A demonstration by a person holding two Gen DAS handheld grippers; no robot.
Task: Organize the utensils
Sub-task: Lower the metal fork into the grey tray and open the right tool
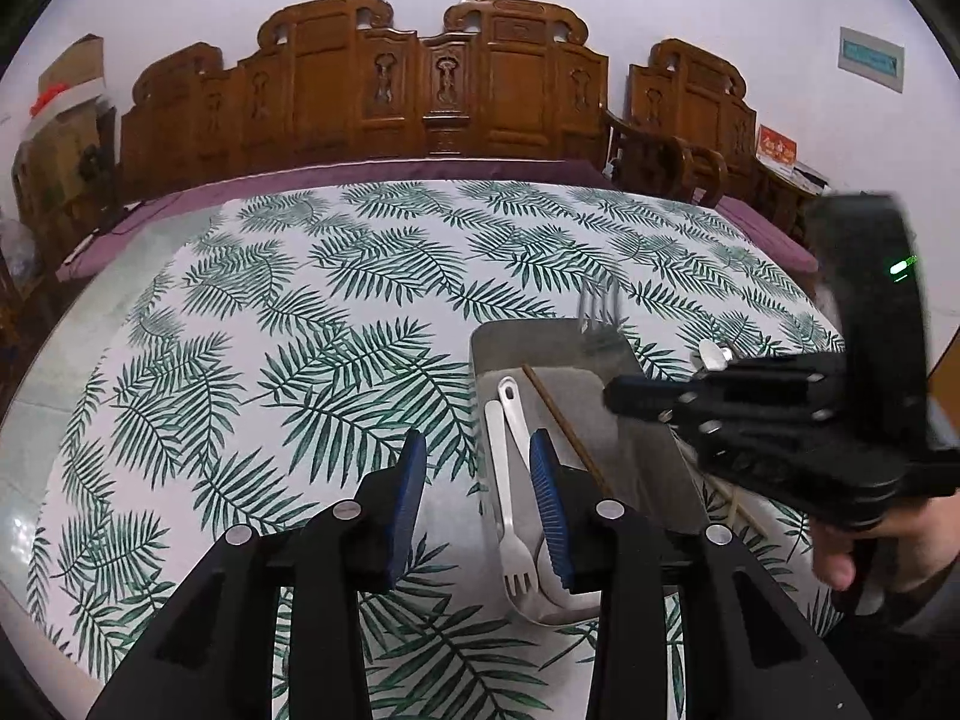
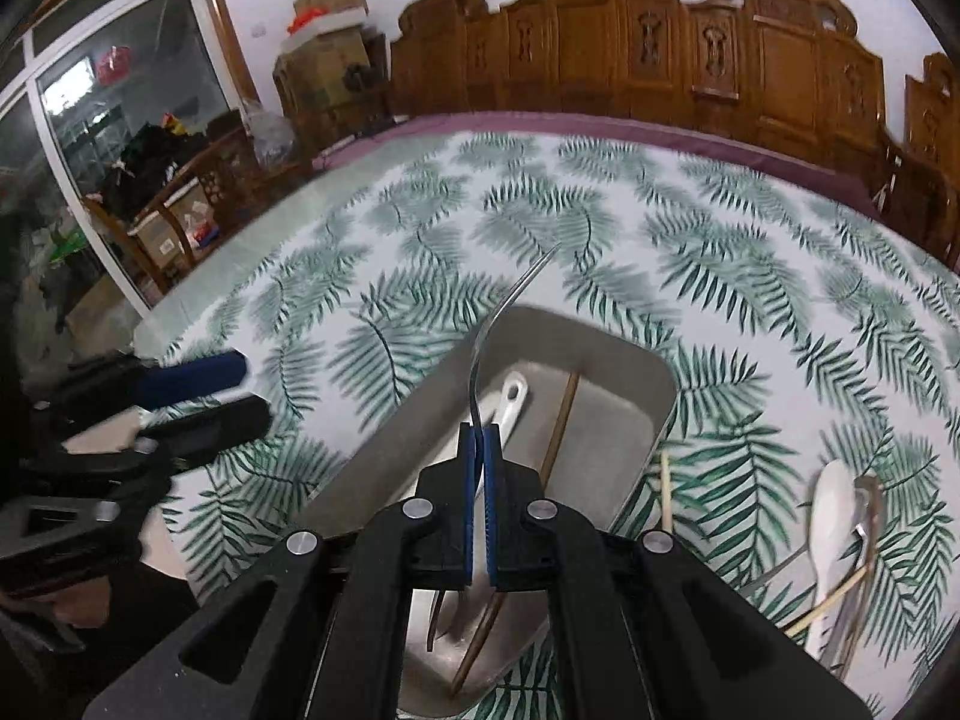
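A steel tray [image 1: 528, 342] [image 2: 606, 360] sits on the leaf-print tablecloth. It holds a white plastic fork [image 1: 507, 516], a white spoon [image 1: 513, 408] and a brown chopstick [image 1: 564, 429] [image 2: 558, 426]. My right gripper [image 2: 480, 438] [image 1: 612, 393] is shut on a metal fork [image 2: 504, 312] and holds it over the tray, tines up [image 1: 597, 312]. My left gripper [image 1: 477, 450] is open and empty at the tray's left edge, and it shows at the left of the right wrist view [image 2: 228, 390].
On the cloth right of the tray lie a white spoon [image 2: 831, 516], a metal utensil [image 2: 864, 516] and light chopsticks [image 2: 665, 492]. Carved wooden chairs [image 1: 420, 90] line the table's far edge. Boxes and a glass door stand far left.
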